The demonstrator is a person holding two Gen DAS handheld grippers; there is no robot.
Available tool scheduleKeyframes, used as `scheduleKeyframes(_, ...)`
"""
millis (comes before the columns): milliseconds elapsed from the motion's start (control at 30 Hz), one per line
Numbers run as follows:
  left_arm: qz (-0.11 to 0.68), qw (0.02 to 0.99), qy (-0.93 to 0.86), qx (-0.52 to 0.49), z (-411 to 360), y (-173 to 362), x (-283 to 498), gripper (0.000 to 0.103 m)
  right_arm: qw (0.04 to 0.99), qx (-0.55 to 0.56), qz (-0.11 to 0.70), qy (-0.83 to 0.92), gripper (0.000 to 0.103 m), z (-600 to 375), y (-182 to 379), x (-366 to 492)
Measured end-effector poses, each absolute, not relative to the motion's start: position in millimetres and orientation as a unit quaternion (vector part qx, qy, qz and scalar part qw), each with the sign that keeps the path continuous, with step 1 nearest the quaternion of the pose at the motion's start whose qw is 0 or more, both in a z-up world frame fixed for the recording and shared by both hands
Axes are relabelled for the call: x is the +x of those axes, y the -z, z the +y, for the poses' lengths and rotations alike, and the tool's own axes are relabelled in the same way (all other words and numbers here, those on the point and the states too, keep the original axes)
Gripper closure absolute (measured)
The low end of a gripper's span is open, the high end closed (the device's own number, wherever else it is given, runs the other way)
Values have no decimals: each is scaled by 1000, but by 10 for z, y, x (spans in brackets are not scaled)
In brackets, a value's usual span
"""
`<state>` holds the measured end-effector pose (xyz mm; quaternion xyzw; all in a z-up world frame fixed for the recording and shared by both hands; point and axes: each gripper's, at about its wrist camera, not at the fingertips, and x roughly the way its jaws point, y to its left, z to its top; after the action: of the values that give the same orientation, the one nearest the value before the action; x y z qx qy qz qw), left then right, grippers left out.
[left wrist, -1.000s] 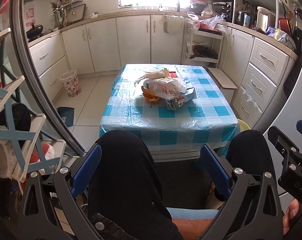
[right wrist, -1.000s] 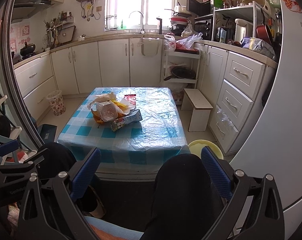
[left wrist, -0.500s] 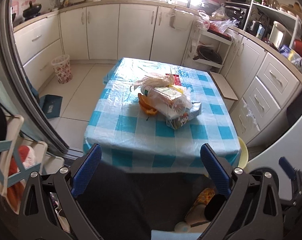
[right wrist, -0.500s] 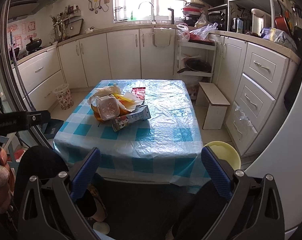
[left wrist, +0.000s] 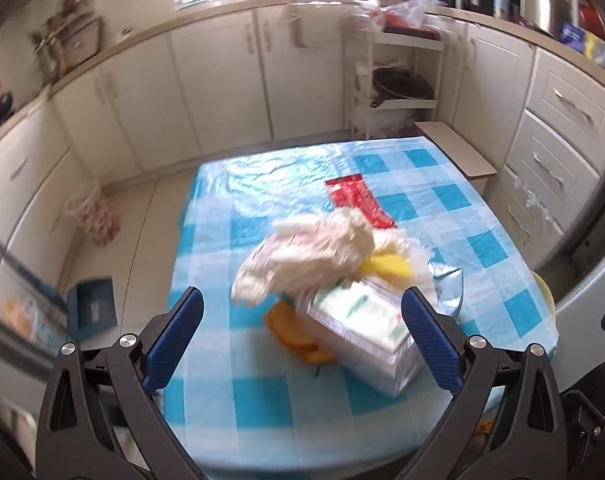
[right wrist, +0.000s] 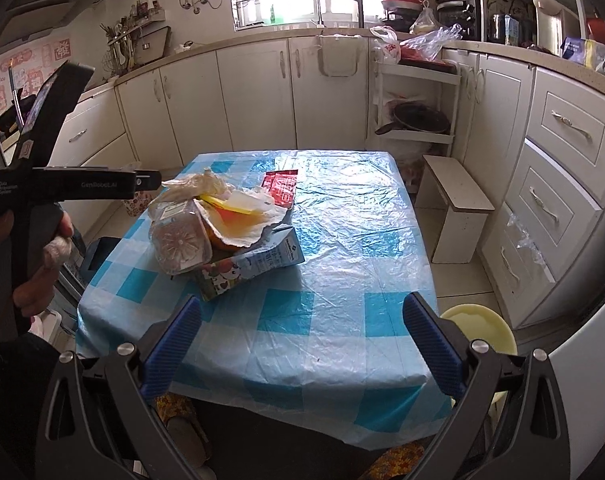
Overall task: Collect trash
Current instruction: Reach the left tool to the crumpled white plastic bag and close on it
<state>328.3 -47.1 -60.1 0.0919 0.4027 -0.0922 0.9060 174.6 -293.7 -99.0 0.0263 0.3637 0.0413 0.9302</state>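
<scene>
A pile of trash lies on the blue-checked table (left wrist: 482,216) (right wrist: 342,240): a clear plastic container (left wrist: 362,328) (right wrist: 180,240), a crumpled plastic bag (left wrist: 318,248) (right wrist: 194,186), orange peel (left wrist: 298,340), a drink carton (right wrist: 250,266) and a red wrapper (left wrist: 358,198) (right wrist: 280,186). My left gripper (left wrist: 302,328) hovers open just above the pile, its jaws spread on both sides of the container. My right gripper (right wrist: 300,340) stays open over the table's near edge, nothing between its fingers. A hand (right wrist: 42,256) holding the left tool shows at the left of the right wrist view.
A small patterned waste basket (left wrist: 96,216) stands on the floor left of the table by the cabinets. A low white stool (right wrist: 454,204) and a yellow basin (right wrist: 482,324) sit to the right. White cabinets and drawers (right wrist: 558,184) ring the room.
Both grippers have risen and moved forward toward the table. The left one advanced much closer and now looks down on the trash pile; the knees have dropped out of view.
</scene>
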Motion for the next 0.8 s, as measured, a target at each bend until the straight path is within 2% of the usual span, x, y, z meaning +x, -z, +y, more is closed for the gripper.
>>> scheduleKeyframes(267,438,887,77,126,-756,948,3841,10,920,50,386,-50,7,-3022,1198,1988)
scheduleKeyframes(300,444,885,80,117,-742,998,3874,20,919,51,388,-50,7,-3032,1215,2024)
scheduleKeyframes(333,453,881,83,107,-726,1041,3907,36,918,54,390,-51,7,-3042,1231,2050)
scheduleKeyframes(367,466,876,86,95,-697,1094,3957,45,916,58,392,-52,7,-3052,1244,2075)
scheduleKeyframes(400,472,873,87,84,-652,1132,3964,60,916,63,394,-53,7,-3060,1251,2099)
scheduleKeyframes(433,475,873,87,73,-610,1151,3968,67,915,68,394,-55,7,-3060,1250,2118)
scheduleKeyframes(533,470,877,93,34,-466,1080,3964,74,917,70,388,-63,7,-3043,1228,2179)
scheduleKeyframes(800,430,898,55,-73,94,734,3898,78,923,75,363,-104,7,-2979,1072,2389)
